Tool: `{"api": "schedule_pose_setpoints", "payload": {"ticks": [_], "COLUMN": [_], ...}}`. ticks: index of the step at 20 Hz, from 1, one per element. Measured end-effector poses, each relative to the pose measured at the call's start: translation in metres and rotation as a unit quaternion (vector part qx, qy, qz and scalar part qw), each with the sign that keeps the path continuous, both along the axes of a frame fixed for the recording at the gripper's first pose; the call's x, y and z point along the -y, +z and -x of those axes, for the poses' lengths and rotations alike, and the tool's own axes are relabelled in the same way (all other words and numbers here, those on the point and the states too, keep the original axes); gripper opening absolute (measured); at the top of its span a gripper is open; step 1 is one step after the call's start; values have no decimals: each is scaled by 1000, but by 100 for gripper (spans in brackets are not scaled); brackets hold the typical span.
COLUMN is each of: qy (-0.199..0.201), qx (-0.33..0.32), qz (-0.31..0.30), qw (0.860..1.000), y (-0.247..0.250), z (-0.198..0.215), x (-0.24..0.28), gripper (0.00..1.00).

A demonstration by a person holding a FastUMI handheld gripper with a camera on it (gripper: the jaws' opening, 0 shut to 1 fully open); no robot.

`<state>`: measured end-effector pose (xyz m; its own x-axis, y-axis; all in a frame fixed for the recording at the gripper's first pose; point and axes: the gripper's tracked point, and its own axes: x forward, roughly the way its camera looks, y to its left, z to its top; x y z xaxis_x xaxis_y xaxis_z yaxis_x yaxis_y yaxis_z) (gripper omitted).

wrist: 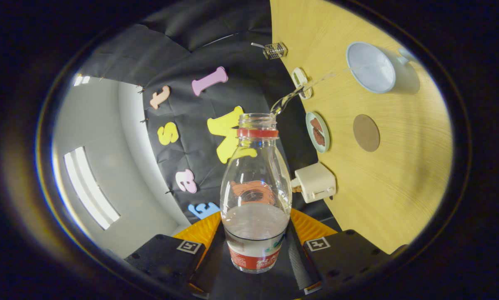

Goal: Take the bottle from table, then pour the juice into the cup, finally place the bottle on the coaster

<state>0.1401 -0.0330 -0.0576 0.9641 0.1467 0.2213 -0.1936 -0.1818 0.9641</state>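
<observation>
Pouring underway: table (pixel 399 175) tilted in view, bottle (pixel 255 196) clamped in claw (pixel 255 246), thin stream arcing from its mouth into cup (pixel 371 66). Liquid left in bottle. Coaster (pixel 366 132) bare near cup, placement pending. Toaster (pixel 316 182), snack plate (pixel 317 131) flank the path.

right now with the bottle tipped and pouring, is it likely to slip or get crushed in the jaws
Probably not crushed: the bottle looks like clear rigid plastic and keeps its round shape where the gripper clamps it. It is likely light, since only the lower part holds liquid, with a thin stream leaving toward the cup. Its smooth wall could slip somewhat.
</observation>
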Motion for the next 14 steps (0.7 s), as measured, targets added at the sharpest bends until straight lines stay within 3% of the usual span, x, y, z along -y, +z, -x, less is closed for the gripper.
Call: {"api": "schedule_pose_setpoints", "payload": {"ticks": [14], "qy": [-1], "qx": [8], "qz": [-90], "qw": [996], "y": [26], "z": [1], "x": [12], "gripper": [76]}}
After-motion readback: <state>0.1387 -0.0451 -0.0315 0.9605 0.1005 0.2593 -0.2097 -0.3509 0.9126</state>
